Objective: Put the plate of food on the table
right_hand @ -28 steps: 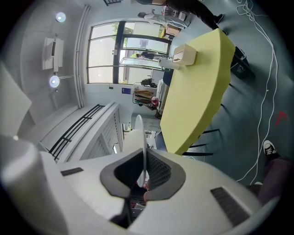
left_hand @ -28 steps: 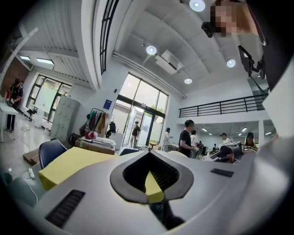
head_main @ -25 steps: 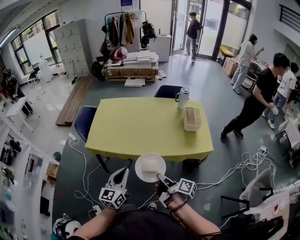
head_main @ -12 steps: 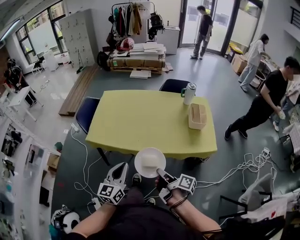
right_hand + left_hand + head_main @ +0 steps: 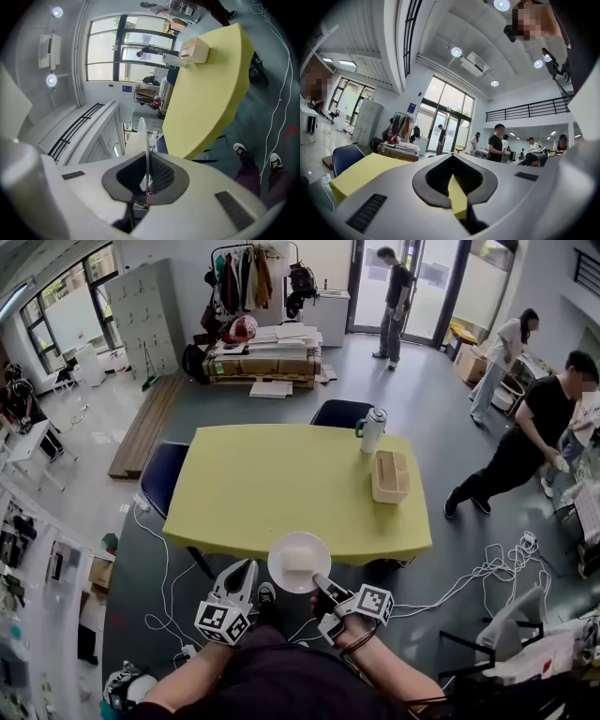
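Head view: a white plate [image 5: 299,562] carrying a pale block of food [image 5: 301,567] hangs in the air at the 6 o'clock edge of a yellow table [image 5: 281,484], partly over the tabletop and partly over the floor, not yet set down. The right gripper [image 5: 322,584] pinches the plate's rim at about 5 o'clock. The left gripper [image 5: 243,574] hovers at the plate's 8 o'clock, apart from it. A tissue box [image 5: 389,476] and a flask [image 5: 372,430] stand far off toward 1 o'clock. Left gripper view: the jaws are closed on nothing, with only the table showing through them. Right gripper view: the plate appears edge-on, clamped between the jaws. The likely risk is that a single grip on the rim lets the plate sag or twist, sliding the food off — or that lowering too soon knocks it on the table's edge.
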`<state>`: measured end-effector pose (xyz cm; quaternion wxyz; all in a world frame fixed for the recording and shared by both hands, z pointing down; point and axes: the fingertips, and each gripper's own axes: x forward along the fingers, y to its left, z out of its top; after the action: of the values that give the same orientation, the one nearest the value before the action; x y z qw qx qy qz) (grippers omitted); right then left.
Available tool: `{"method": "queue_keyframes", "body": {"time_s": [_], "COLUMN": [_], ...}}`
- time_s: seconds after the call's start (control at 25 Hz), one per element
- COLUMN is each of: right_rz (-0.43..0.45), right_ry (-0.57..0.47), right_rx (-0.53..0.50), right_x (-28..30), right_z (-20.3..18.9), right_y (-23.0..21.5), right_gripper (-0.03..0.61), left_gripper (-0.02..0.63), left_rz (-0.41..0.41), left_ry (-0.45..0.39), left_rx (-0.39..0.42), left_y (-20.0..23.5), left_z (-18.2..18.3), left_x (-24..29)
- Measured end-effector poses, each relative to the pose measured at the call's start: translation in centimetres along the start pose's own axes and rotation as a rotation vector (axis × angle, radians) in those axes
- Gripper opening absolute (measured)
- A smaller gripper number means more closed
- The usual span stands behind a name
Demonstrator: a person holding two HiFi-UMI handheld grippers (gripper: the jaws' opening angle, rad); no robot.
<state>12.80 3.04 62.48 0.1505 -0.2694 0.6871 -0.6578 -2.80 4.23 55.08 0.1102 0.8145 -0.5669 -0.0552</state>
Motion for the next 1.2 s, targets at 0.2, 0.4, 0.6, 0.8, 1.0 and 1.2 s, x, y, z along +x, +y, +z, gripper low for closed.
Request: {"method": "queue_keyframes", "body": {"time_s": [0.2,0.4,0.6,0.8,1.0,1.2], "right_rz": [-0.013,-0.025,-0.036,-0.042,-0.061,-0.083], "right_ry": [-0.006,-0.017,-0.025,-0.039,-0.068,-0.097], "right_rx": [0.016,0.017,0.017,0.021,0.024,0.017], "right_x": [2.7,5.9,9.5,13.1,16.7,20.0], "right_z": [1.6,4.0,5.8,7.4,9.2,10.5], "right_y": [-0.2,-0.4,0.3,1.4,2.0,2.6], "right_gripper": [0.020,0.020,0.021,0.021,0.020,0.020], "left_gripper": [0.008,0.008,0.008,0.008,0.008,0.008], "left_rz": [-0.009,-0.030,-0.047,-0.049,-0.074,-0.117], "left_ry": [0.018,0.015,0.012,0.016,0.020,0.023], "left_rx": [-0.013,-0.020,-0.026,-0.045,-0.058,-0.083], "left_y": [2.5,5.0,7.8,11.6,15.1,18.1], "left_z": [-0.1,0.8,2.2,3.5,4.4,5.3], "left_x": [2.9,7.1,10.3,12.8,16.0,18.8]}}
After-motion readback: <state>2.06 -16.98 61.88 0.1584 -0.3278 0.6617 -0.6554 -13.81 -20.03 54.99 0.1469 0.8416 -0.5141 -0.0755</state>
